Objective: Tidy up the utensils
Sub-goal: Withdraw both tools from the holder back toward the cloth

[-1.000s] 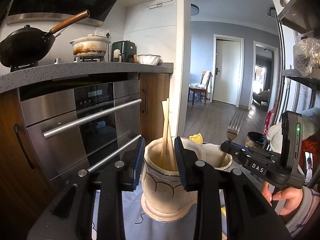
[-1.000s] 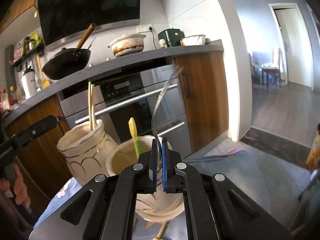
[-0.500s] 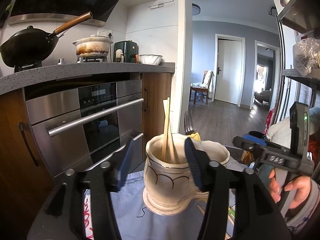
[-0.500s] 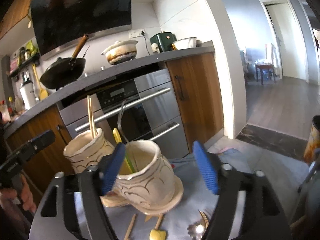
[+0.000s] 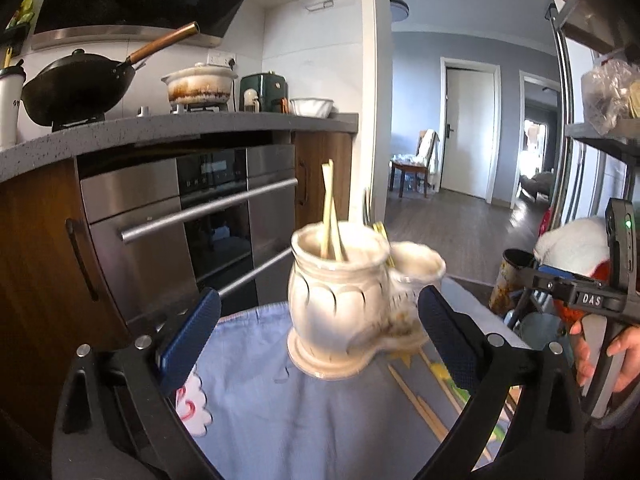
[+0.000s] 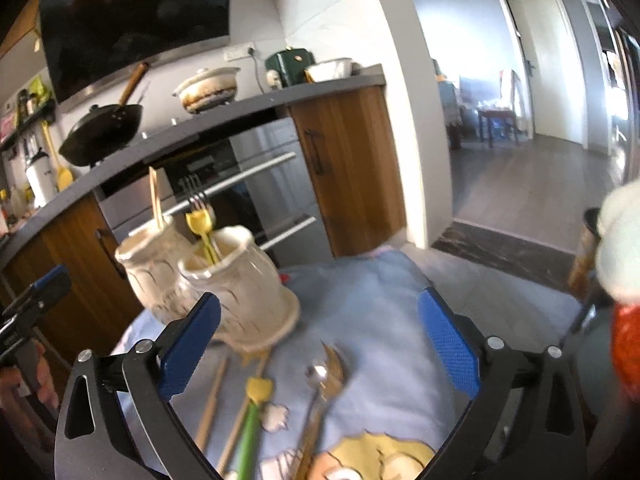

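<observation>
Two joined cream ceramic holders stand on a blue cloth (image 5: pixel 304 412). The left holder (image 5: pixel 338 296) holds wooden chopsticks (image 5: pixel 330 208). The right holder (image 6: pixel 240 284) holds a metal fork (image 6: pixel 196 200) and a yellow-topped green utensil (image 6: pixel 202 226). My left gripper (image 5: pixel 316 340) is open and empty, a little in front of the holders. My right gripper (image 6: pixel 320 340) is open and empty, above loose utensils on the cloth: a metal spoon (image 6: pixel 324 380), chopsticks (image 6: pixel 212 404) and a green utensil with a yellow top (image 6: pixel 252 424). The right gripper also shows in the left wrist view (image 5: pixel 576 292).
An oven (image 5: pixel 224 220) and wooden cabinets stand behind the cloth. The counter above carries a black wok (image 5: pixel 76 88), a white pot (image 5: pixel 200 86) and a green appliance (image 5: pixel 264 92). A dark cup (image 5: pixel 514 276) and a metal shelf (image 5: pixel 592 136) are at the right.
My right gripper let go of the fork into the right holder, opened wide and drew back over the cloth. My left gripper opened wider and backed away from the left holder.
</observation>
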`<state>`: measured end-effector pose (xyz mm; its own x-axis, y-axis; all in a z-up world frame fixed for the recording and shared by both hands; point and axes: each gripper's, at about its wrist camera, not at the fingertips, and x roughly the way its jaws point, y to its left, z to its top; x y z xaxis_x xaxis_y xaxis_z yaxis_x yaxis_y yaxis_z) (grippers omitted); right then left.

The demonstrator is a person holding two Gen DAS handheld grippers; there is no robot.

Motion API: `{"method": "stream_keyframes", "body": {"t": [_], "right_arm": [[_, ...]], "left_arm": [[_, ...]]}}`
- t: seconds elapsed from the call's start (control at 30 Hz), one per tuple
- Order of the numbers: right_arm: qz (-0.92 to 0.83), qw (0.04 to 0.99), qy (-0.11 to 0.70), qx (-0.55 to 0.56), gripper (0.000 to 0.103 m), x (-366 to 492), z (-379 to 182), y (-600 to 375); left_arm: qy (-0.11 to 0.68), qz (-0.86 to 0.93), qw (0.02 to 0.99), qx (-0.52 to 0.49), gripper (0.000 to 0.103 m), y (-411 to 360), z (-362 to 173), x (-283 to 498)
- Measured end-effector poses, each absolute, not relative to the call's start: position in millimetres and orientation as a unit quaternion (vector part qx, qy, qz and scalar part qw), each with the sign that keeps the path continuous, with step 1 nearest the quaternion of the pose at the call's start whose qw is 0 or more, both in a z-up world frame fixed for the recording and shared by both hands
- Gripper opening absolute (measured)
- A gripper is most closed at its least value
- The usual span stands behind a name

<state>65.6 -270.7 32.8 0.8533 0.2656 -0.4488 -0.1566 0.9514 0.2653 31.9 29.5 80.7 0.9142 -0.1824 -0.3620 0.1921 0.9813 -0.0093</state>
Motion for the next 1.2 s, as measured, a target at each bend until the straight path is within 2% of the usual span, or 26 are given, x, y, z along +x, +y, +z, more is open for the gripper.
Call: {"method": "stream_keyframes", "body": {"t": [0.37, 0.87, 1.2], "right_arm": [[0.085, 0.945, 0.297, 0.107, 0.098, 55, -5, -286], [0.100, 0.946, 0.307, 0.038, 0.098, 55, -27, -265], [0.108, 0.943, 0.312, 0.047, 0.098, 56, -28, -267]], "left_arm": [[0.275, -0.124, 0.953, 0.020, 0.098, -3, 31, 24], [0.400, -0.106, 0.907, 0.073, 0.097, -49, -36, 36], [0.412, -0.078, 0.902, 0.100, 0.098, -59, -46, 43]]}}
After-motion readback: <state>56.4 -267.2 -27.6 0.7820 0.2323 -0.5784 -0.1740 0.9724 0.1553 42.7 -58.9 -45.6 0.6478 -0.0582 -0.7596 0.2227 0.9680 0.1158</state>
